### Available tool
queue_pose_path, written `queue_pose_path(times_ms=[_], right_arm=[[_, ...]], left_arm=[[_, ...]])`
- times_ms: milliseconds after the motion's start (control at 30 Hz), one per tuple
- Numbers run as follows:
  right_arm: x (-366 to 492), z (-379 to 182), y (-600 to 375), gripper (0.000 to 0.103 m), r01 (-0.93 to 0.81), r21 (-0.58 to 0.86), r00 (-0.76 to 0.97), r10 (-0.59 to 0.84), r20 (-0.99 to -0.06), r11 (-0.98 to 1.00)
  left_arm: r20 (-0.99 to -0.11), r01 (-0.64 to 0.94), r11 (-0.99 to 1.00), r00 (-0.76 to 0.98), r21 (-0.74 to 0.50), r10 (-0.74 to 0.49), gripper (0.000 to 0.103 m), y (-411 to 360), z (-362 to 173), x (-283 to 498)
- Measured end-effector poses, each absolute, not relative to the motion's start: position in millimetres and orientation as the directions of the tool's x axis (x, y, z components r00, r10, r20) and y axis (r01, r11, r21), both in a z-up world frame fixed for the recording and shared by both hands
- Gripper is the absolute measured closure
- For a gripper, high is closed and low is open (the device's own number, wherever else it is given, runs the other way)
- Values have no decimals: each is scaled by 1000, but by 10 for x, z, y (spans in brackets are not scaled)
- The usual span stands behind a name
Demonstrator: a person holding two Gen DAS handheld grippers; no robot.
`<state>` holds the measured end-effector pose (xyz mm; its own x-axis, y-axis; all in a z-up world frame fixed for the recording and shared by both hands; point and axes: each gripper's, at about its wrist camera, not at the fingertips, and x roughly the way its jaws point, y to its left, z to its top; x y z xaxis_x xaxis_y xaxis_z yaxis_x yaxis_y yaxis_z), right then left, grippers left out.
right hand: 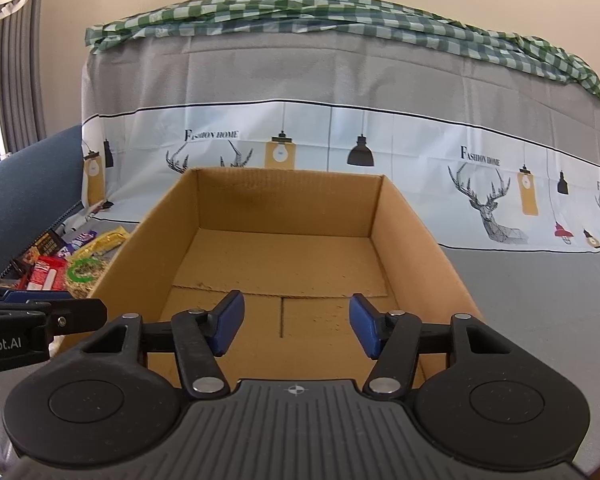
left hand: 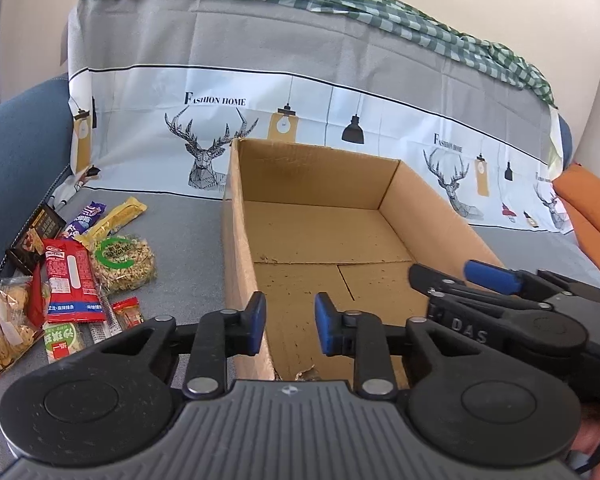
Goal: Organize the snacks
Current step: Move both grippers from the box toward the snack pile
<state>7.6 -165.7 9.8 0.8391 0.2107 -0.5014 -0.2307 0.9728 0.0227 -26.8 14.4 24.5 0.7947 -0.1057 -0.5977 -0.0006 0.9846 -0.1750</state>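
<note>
Empty box (right hand: pixel 284 256) sits mid-frame ready for the snacks (left hand: pixel 72 276) heaped lower left; left claw (left hand: pixel 290 324) narrowly parted, right claw (right hand: pixel 296 322) half open, neither holding anything.

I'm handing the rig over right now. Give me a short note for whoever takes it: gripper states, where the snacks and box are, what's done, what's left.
Left gripper: empty, jaws partly open, straddling the cardboard box's near left wall without pressing it.
Right gripper: empty, jaws open, over the box's near edge, pointing into it.
Box: open top, on the grey cover, nothing inside.
Snacks: all loose in a pile left of the box, among them a red packet, a noodle pack with a green ring, a yellow packet, a purple packet and a cracker bag.
Done: nothing packed yet.
Left: move every snack into the box.
</note>
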Motion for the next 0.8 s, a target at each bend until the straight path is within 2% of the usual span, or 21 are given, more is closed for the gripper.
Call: queue_pose_path(times_ms=[67, 200, 333, 433, 567, 633, 733, 800], right_arm=[[66, 119, -1610, 46, -239, 38, 834, 225, -504, 970], [29, 144, -1499, 57, -271, 44, 832, 257, -491, 962], [-8, 167, -1374, 62, -307, 62, 824, 298, -483, 950], [-46, 197, -1258, 62, -345, 88, 817, 345, -462, 934], [-137, 235, -997, 62, -417, 92, 799, 413, -436, 904], [-196, 235, -812, 62, -451, 71, 791, 436, -429, 890], [-257, 222, -533, 62, -517, 78, 756, 497, -425, 852], [-292, 162, -332, 62, -557, 71, 729, 529, -435, 827]], left_arm=[[-615, 15, 982, 777, -189, -130, 79, 198, 284, -246], [-630, 41, 974, 757, -221, -175, 83, 394, 382, -178], [-614, 4, 978, 778, -210, -135, 83, 753, 425, -139], [-602, -108, 961, 796, -254, -70, 83, 1134, 359, -172], [-643, -357, 844, 766, -400, 19, 80, 1699, 257, -248], [-673, -478, 776, 733, -412, 94, 75, 1890, 203, -301], [-722, -579, 700, 679, -418, 131, 73, 2048, 119, -287], [-745, -619, 691, 644, -374, 174, 60, 2076, 92, -245]])
